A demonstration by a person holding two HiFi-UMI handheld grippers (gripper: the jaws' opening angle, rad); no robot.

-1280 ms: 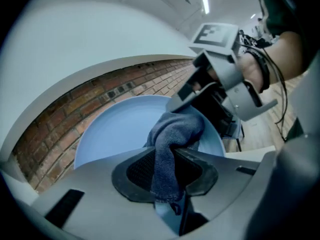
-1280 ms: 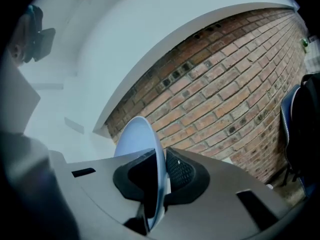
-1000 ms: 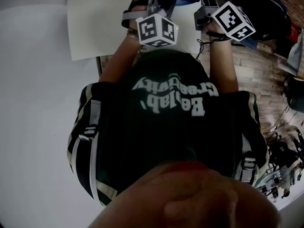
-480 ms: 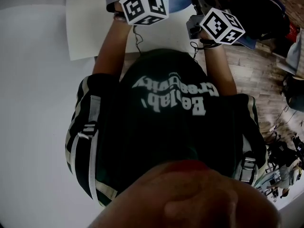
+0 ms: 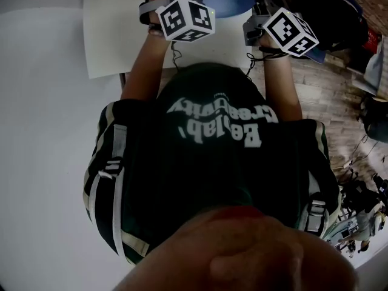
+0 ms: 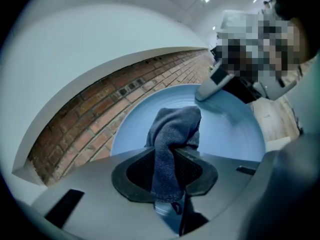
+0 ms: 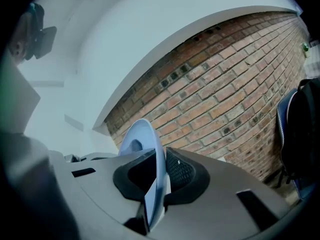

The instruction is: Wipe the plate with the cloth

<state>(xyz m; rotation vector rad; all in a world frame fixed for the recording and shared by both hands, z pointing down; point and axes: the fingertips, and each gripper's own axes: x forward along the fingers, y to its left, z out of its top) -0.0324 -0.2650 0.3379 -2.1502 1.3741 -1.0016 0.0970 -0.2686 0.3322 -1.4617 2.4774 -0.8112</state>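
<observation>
At the left, our left gripper [image 6: 172,154] is clenched on a dark blue cloth [image 6: 175,126]. The fabric is pinched between its jaws and bunches up past their tips. That bunched end appears to lie against the face of the pale blue plate [image 6: 235,134], which stands tilted up just in front of this gripper and fills most of what it sees. From our head view the plate shows at the top edge over the white bench [image 5: 115,35], between the two marker cubes. To the right, our right gripper [image 7: 159,170] is grasping the plate by its rim. In its own view the plate runs edge-on between the two jaws, which press on either side, and rises beyond their tips. A brick wall [image 7: 225,84] lies behind the plate.
</observation>
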